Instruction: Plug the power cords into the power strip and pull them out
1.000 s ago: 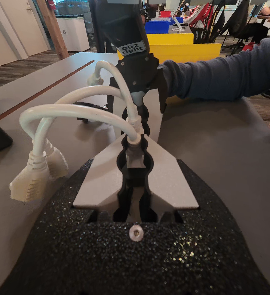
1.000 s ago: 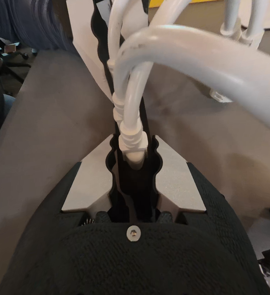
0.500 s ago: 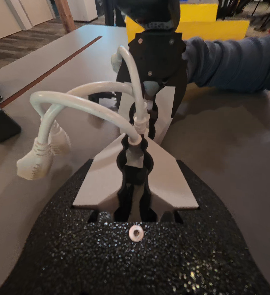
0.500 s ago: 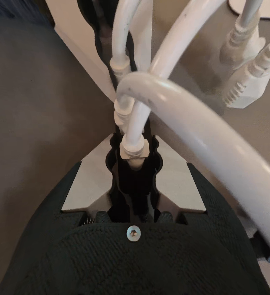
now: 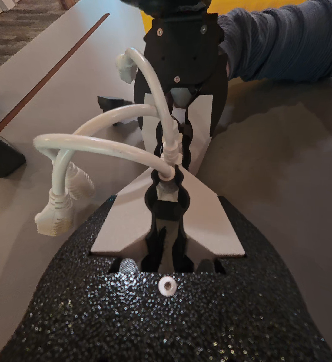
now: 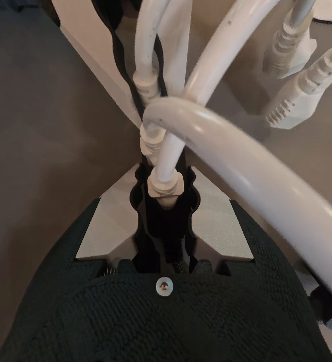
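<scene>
In the left wrist view my left gripper [image 5: 167, 174] is shut on the plug end of a white power cord [image 5: 94, 141], held above the grey table [image 5: 269, 176]. My right gripper [image 5: 174, 154] faces it tip to tip, shut on the end of a second white cord [image 5: 153, 78]. In the right wrist view my right gripper [image 6: 165, 172] grips a ribbed white plug [image 6: 164, 186]. The left gripper's fingers [image 6: 106, 51] reach in from the top. The cords loop and cross; their socket ends [image 5: 53, 221] hang free. No power strip shows clearly.
A sleeved arm [image 5: 278, 43] holds the right gripper. A small black object [image 5: 112, 101] lies on the table behind the cords, and a black box [image 5: 0, 160] sits at the left edge. Two white socket ends [image 6: 298, 82] hang at the upper right in the right wrist view. Some 6 cm of space lies between my two pairs of fingers.
Both grippers have tipped downward and come closer together, still shut on their cord ends. The cord loops and hanging socket ends have swung nearer to the left gripper.
</scene>
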Demonstrator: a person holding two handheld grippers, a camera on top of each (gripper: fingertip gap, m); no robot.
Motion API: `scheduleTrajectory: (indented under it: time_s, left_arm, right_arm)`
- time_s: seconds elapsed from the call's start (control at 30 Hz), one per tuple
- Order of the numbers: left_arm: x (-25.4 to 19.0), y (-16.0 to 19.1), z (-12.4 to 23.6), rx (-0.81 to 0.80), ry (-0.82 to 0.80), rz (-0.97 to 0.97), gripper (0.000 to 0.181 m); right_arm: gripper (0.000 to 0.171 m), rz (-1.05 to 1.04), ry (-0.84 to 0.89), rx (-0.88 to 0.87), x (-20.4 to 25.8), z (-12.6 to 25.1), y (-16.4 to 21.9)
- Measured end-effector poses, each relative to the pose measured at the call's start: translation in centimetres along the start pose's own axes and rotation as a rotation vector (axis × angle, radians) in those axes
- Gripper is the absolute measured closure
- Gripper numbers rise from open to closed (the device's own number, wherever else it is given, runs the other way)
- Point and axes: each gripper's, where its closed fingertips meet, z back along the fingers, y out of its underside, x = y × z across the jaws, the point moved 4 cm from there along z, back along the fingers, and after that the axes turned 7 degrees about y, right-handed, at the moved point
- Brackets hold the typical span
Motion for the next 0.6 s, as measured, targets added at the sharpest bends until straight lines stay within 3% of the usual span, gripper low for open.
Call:
scheduleTrajectory:
  time_s: [0.37,0.47,0.53,0.6]
  left_arm:
    - [-0.5,0.5,0.5,0.027,0.057,-0.017,0.168]
    - [-0.6,0.8,0.7,-0.052,0.123,0.004,0.165]
    - [-1.0,0.8,0.8,-0.076,0.202,0.070,0.151]
    - [-1.1,0.7,0.9,-0.090,0.238,0.112,0.148]
  right_arm:
    - [0.126,0.020,-0.007,-0.012,0.7,-0.3,-0.3]
    - [0.126,0.024,-0.009,-0.017,0.8,-0.4,-0.4]
    - [0.126,0.011,-0.019,-0.029,0.7,-0.4,-0.3]
    - [0.126,0.006,-0.024,-0.032,0.7,-0.4,-0.4]
